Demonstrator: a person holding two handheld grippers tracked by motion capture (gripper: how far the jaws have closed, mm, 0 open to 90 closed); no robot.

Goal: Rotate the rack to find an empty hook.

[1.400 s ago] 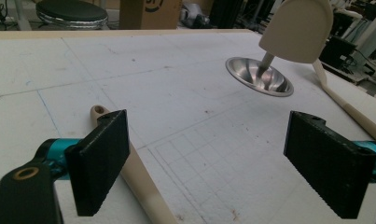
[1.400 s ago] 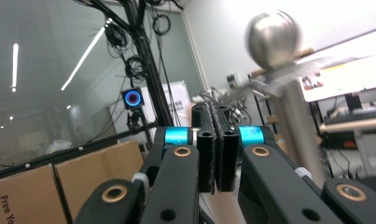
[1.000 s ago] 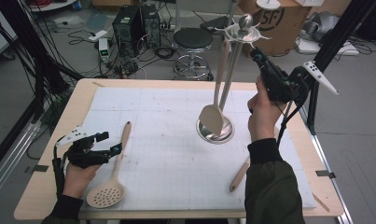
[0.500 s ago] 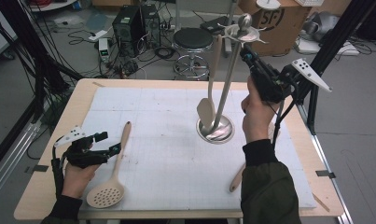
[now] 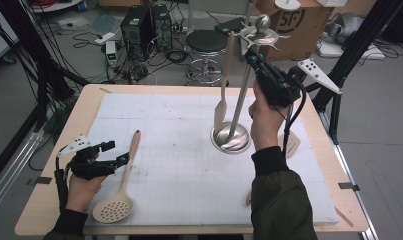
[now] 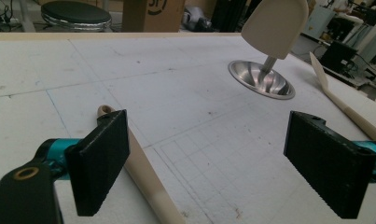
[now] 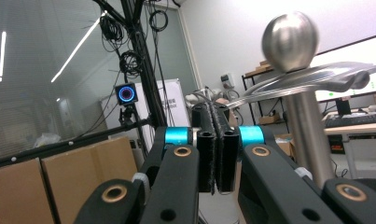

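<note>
While the right gripper [image 5: 252,56] is raised beside the top of the metal utensil stand [image 5: 231,137], its jaws are pressed together with nothing visible between them; the stand's ball top [image 7: 289,42] sits just to one side of them. A wooden spatula [image 5: 223,95] appears to hang from the stand, though its hook is hard to make out. The left gripper [image 6: 205,161] rests low with its jaws spread wide, the slotted spoon's [image 5: 120,192] handle lying against one jaw.
</note>
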